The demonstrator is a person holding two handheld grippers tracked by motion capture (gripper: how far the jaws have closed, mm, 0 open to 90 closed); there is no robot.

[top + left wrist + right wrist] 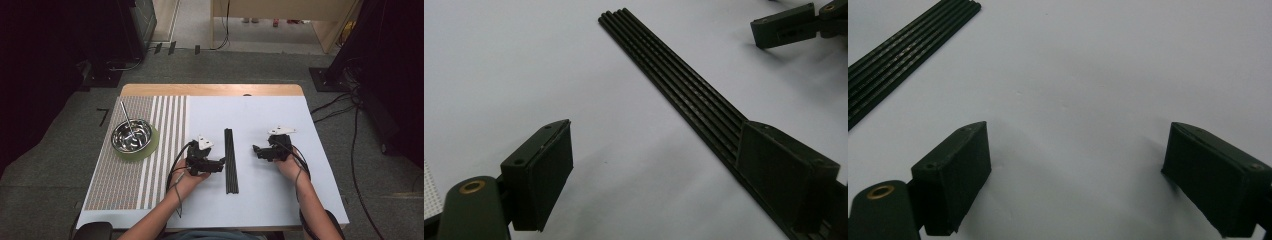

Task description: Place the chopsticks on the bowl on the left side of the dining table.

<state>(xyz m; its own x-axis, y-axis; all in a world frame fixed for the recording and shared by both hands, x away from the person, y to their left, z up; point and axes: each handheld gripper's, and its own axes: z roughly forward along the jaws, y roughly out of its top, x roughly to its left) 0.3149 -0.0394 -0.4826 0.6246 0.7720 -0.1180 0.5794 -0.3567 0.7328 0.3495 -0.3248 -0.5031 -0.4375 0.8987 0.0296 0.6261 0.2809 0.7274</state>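
- We've got the left gripper (220, 163) just beside the bundle of black rods (230, 160), jaws spread wide w/ nothing between them. In the left gripper view one jaw sits over the rods' near end (684, 90), so prob lining up for a pinch.
- Right gripper (256, 150) is on the other side of the rods, near but not touching; jaws spread too, just bare white table (1088, 75) between them, rods off at the edge (903, 50).
- Rods lie mid-table, flat, side by side & touching, running away from us. That way both grippers reach them, one per side, we'd guess.
- Count: 2 grippers; rods look like approx 5 or 6, can't tell exactly.
- 1 steel bowl (132, 135) on 1 green round mat (150, 149), 1 thin metal stick (127, 118) leaning in it, on 1 striped placemat (120, 185) at left, well apart from the work.
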